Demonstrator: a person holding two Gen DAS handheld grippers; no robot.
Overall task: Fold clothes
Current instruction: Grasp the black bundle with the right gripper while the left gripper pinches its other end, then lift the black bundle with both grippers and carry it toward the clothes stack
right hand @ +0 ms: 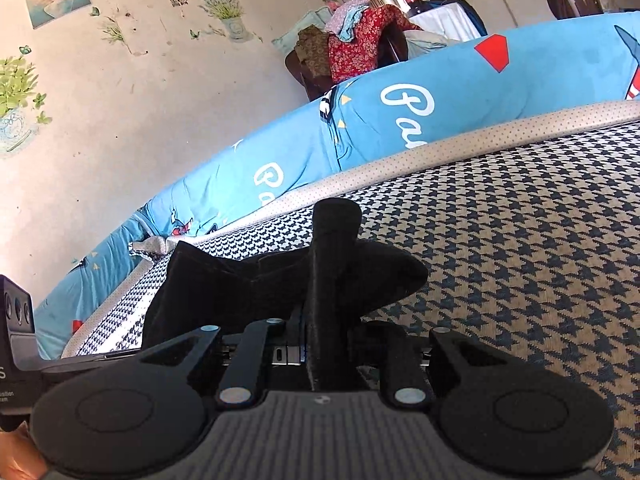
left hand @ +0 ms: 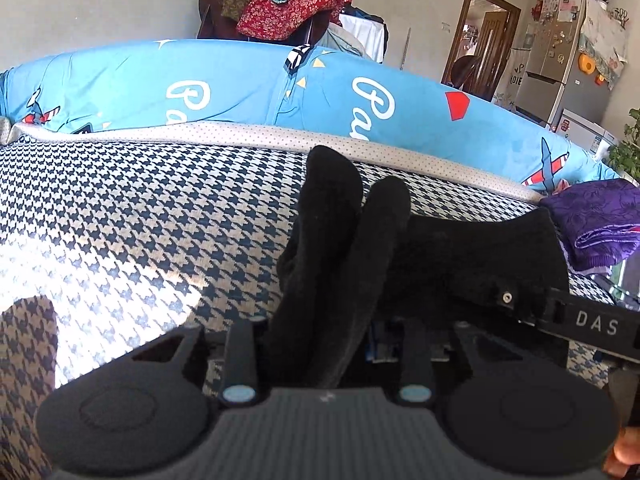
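A houndstooth-patterned cushion (left hand: 140,220) carries a black garment (left hand: 460,248) at about three o'clock, with folded purple cloth (left hand: 596,224) just beyond at two, and a dotted grey border (left hand: 240,132) at twelve.

Black garment (left hand: 472,256), navy-and-cream houndstooth cover (left hand: 160,216), blue printed quilt (left hand: 240,80), purple cloth (left hand: 600,220)
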